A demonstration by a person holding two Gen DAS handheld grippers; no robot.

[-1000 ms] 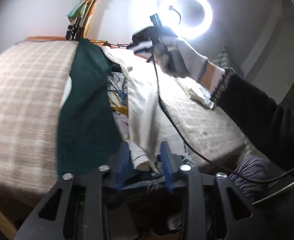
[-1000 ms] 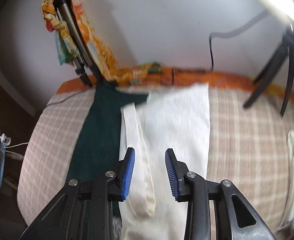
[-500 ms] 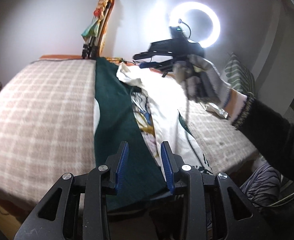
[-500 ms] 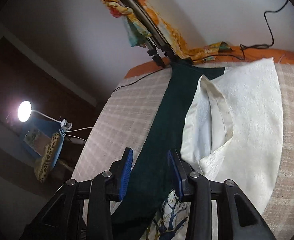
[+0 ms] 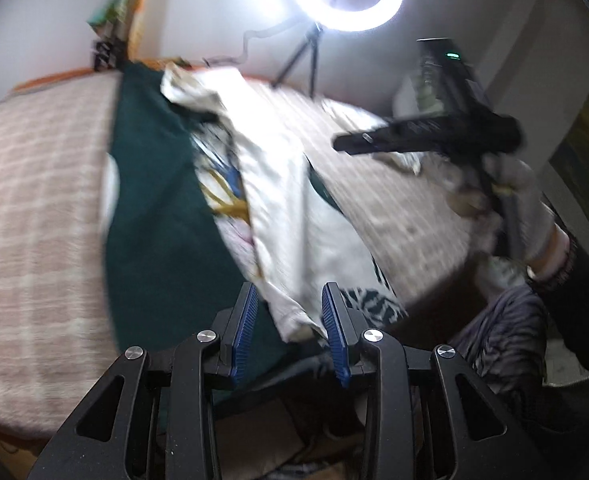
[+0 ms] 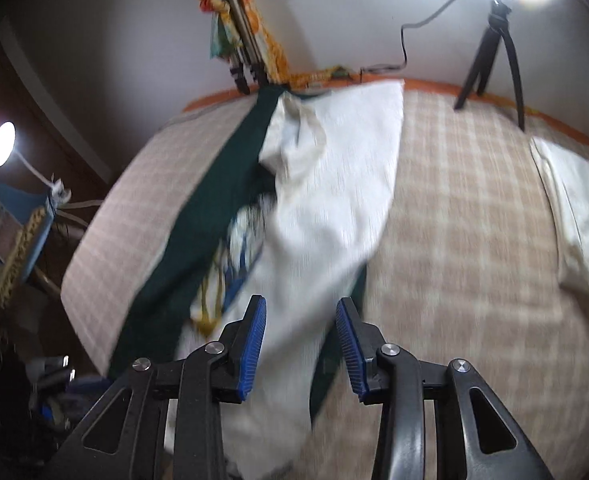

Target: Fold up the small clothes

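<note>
Where it overlaps the green cloth (image 6: 214, 200), the cream garment (image 6: 334, 200) lies rumpled.

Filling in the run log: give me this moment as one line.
stage: fold | left gripper: open, white cloth hem between jaws | right gripper: open, above cloth | surface: bed

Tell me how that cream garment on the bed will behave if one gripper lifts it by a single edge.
The cream garment is probably floppy: it lies creased and bunched near its top. It likely drapes and stretches out long rather than holding shape. It may drag the patterned cloth tucked beside it, since the two overlap on the green cloth.
</note>
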